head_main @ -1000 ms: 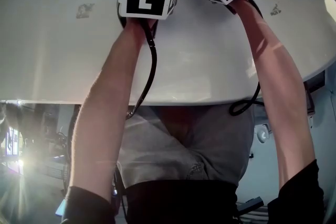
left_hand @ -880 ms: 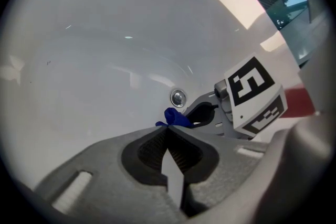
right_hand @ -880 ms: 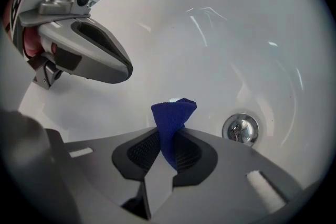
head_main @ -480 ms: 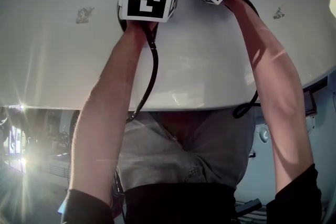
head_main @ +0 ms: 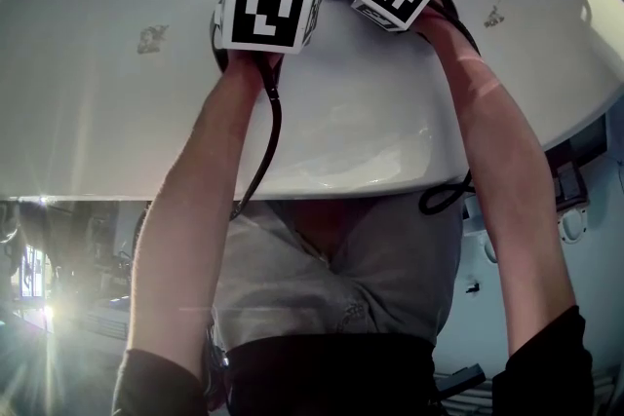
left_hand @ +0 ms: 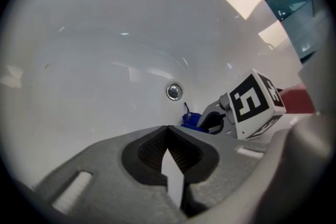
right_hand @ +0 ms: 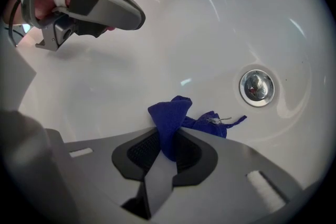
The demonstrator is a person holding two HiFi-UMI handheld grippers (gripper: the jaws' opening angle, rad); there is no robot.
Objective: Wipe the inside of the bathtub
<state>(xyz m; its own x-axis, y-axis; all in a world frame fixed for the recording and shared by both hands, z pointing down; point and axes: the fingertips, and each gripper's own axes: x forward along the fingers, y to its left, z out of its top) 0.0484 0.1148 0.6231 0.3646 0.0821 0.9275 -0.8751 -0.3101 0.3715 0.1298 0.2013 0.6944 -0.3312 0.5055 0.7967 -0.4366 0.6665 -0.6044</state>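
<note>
While the blue cloth (right_hand: 170, 113) is pinched tight in the right tool (right_hand: 168, 139), it should be pressed flat on the white bathtub (right_hand: 105, 92) floor and pushed in slow, wide strokes. The cloth is bunched low in the tub, near the shiny drain (right_hand: 256, 87), so that spot can be wiped next. The left tool (left_hand: 168, 136) is closed on nothing and is best kept clear.

Bright sheen on bathtub (head_main: 88, 112), starburst flare lower left, dark fisheye corners, edges perhaps soft.
</note>
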